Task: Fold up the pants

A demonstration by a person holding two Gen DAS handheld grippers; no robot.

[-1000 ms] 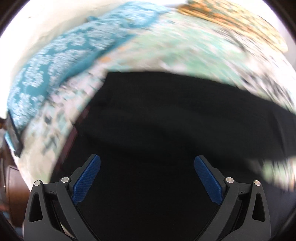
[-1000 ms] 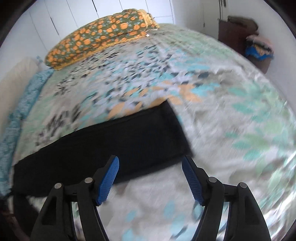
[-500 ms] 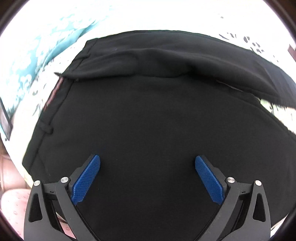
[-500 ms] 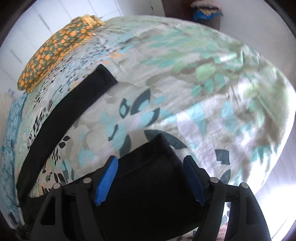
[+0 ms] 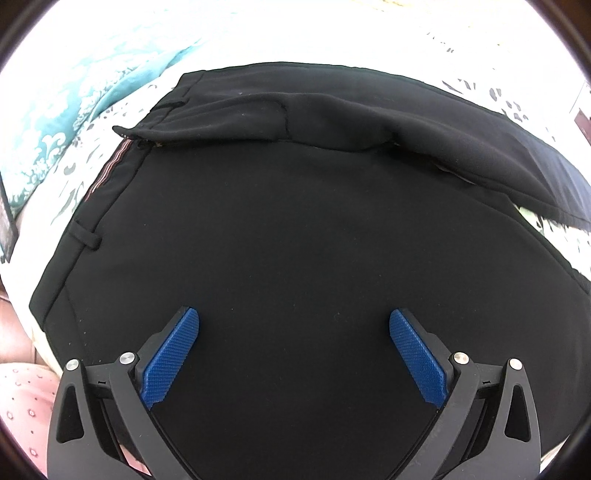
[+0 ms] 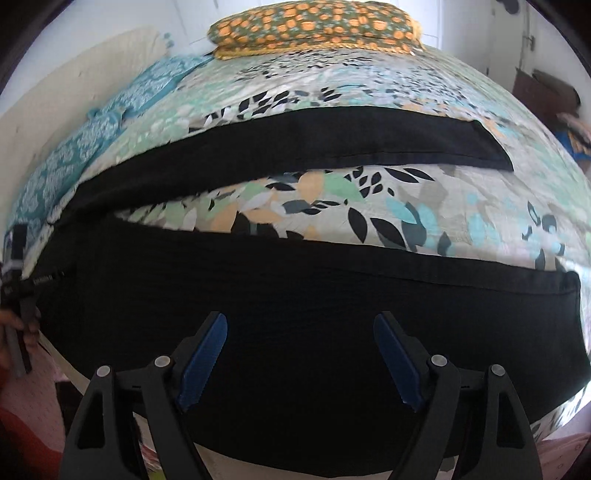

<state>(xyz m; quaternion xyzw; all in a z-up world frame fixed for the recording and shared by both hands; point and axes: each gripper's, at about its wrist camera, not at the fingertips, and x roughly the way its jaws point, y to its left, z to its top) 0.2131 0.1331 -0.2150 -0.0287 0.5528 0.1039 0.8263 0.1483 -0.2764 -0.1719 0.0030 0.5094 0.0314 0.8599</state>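
Observation:
Black pants (image 6: 295,302) lie spread flat on a bed with a leaf-print sheet (image 6: 332,206). The two legs run apart to the right, the far leg (image 6: 332,136) and the near leg in front of it. The left wrist view shows the waist end (image 5: 288,229), with the waistband (image 5: 107,177) at the left and a belt loop (image 5: 85,236). My left gripper (image 5: 293,332) is open and empty just above the seat of the pants. My right gripper (image 6: 299,339) is open and empty above the near leg.
An orange-flowered pillow (image 6: 314,26) lies at the head of the bed. A teal patterned cloth (image 6: 110,122) runs along the bed's left side by the wall. The near bed edge (image 6: 332,469) is right under my right gripper. Furniture (image 6: 546,88) stands at the far right.
Both grippers have dropped close over the pants and stayed open. My right gripper has swung left, so both legs now lie across its view. My left gripper has settled over the waist end.

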